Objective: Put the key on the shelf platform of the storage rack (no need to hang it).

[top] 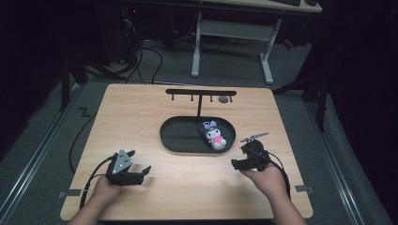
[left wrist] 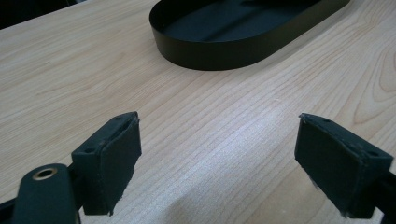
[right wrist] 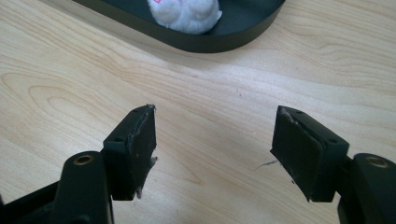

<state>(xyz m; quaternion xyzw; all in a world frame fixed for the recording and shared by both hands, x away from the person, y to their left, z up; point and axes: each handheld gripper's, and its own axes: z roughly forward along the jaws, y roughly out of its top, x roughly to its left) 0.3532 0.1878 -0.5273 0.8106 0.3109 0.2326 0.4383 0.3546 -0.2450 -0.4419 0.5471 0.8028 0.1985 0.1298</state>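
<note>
A black oval tray [top: 174, 140] lies at the middle of the wooden table [top: 141, 112]. A small plush toy [top: 214, 133] with a white body, pink patch and dark ears rests at the tray's right end. My left gripper [top: 139, 161] sits near the front left, open with nothing between its jaws; ahead of the left gripper [left wrist: 219, 135] lies the tray's empty end [left wrist: 210, 56]. My right gripper [top: 238, 155] hovers just right of the tray, also open and empty. Over bare wood the right gripper [right wrist: 215, 126] faces the tray rim [right wrist: 224, 43] and the toy's white underside [right wrist: 187, 15].
A black T-shaped rack with small hooks [top: 201, 93] stands behind the tray, with a grey round item [top: 224, 99] by its right end. Cables trail off the table's left front. A white desk frame [top: 230, 33] stands on the floor beyond the table.
</note>
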